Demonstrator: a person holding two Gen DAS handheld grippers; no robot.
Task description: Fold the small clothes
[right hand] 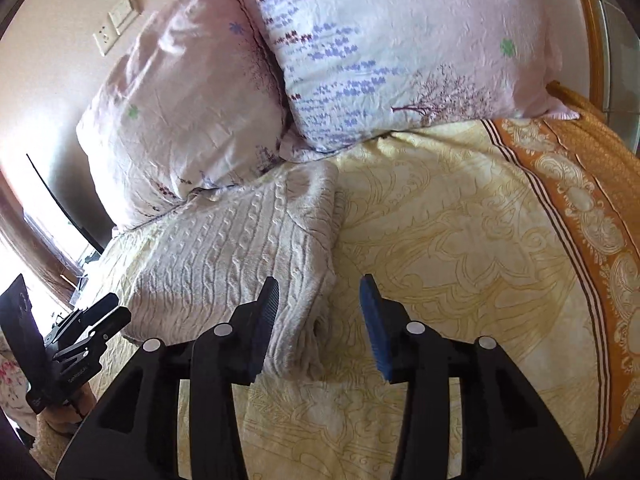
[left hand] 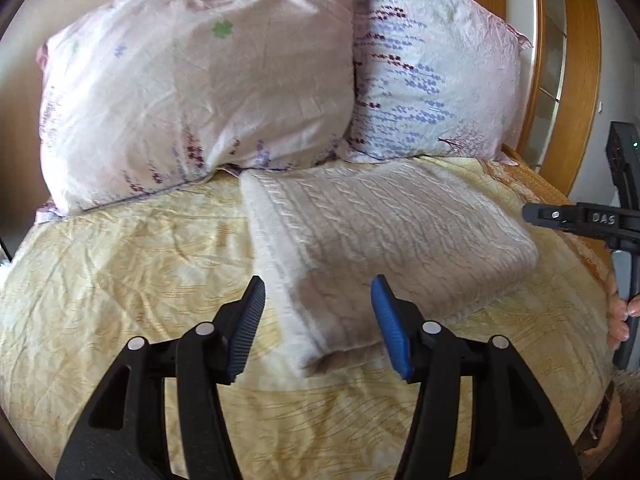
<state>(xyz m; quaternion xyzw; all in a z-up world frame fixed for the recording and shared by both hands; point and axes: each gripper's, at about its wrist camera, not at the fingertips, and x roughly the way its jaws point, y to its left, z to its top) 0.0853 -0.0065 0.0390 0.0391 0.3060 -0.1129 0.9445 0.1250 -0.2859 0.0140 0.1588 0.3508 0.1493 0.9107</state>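
1. Left gripper (left hand: 318,300) is hovering with jaws wide apart, gripping nothing; its blue ribbed pads (left hand: 390,328) are framing the near corner of the folded sweater (left hand: 384,232).
2. Right gripper (right hand: 320,300) is also sitting with jaws spread and nothing between them; its left finger is overlapping the sweater's right near edge in the right wrist view, contact not clear.
3. Sweater is lying folded into a thick rectangular stack in the middle of the bed, cream-white cable knit, fuzzy, with raised rope-like ribs running along its length. Layered fold edges are showing at the near corner.
4. Bedspread (left hand: 120,288) under it is pale yellow, thin and wrinkled, printed with a faint scroll pattern; an orange ornamental border (right hand: 580,208) is running along the right side of the bed.
5. Two pillows are leaning at the head of the bed, crinkled pinkish cotton with purple floral print: left pillow (left hand: 192,88) and right pillow (left hand: 432,80), touching each other. The sweater's far edge is sitting just beside their lower edges.
6. Open bedspread is lying left of the sweater, right of it up to the border, and in front near the grippers.
7. Wooden frame (left hand: 576,80) is standing beyond the bed's right edge; wall sockets (right hand: 116,20) are showing on the wall at left.
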